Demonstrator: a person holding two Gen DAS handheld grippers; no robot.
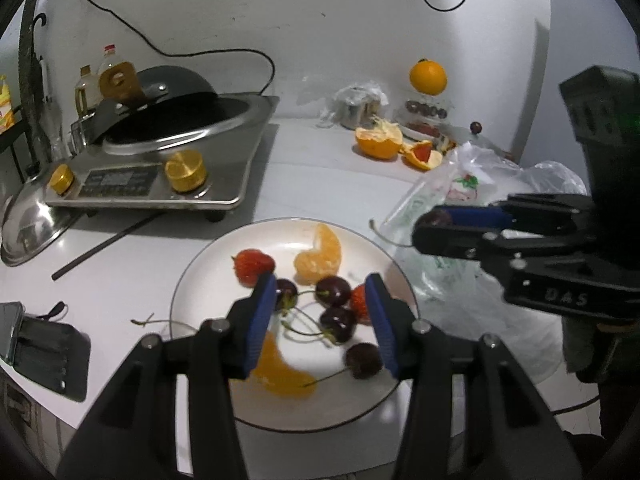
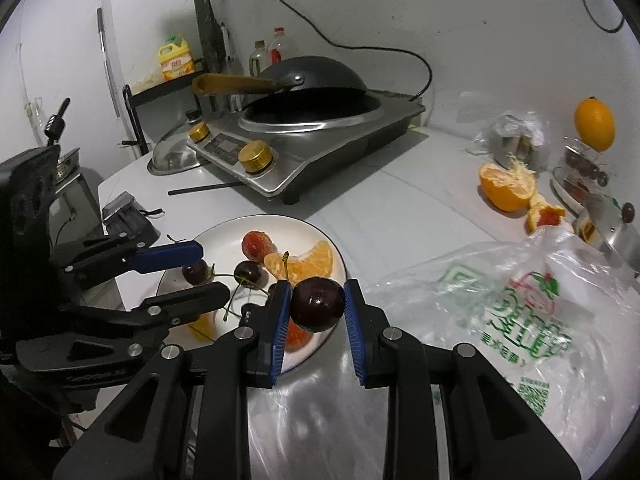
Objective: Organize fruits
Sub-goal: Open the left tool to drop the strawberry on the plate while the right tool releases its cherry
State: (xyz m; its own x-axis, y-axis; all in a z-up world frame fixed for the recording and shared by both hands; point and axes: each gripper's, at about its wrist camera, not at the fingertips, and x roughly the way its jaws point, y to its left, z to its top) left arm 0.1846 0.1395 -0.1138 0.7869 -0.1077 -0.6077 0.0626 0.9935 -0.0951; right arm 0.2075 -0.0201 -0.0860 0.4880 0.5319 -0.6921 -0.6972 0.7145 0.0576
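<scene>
A white plate (image 1: 200,280) on the counter holds several dark cherries (image 1: 338,320), two strawberries (image 1: 253,266) and orange segments (image 1: 320,256). My left gripper (image 1: 326,320) is open and hangs just above the plate, its blue pads either side of the cherries. My right gripper (image 2: 317,306) is shut on a dark cherry (image 2: 318,305) with its stem up, held over the plate's right edge (image 2: 338,256). The right gripper also shows in the left wrist view (image 1: 440,220), to the right of the plate.
A printed plastic bag (image 2: 512,308) lies right of the plate. A steel cooker with a wok (image 1: 160,148) stands at the back left. Orange peel halves (image 1: 380,142), a whole orange (image 1: 428,76) and a fruit tray sit at the back right. A dark case (image 1: 52,356) lies left.
</scene>
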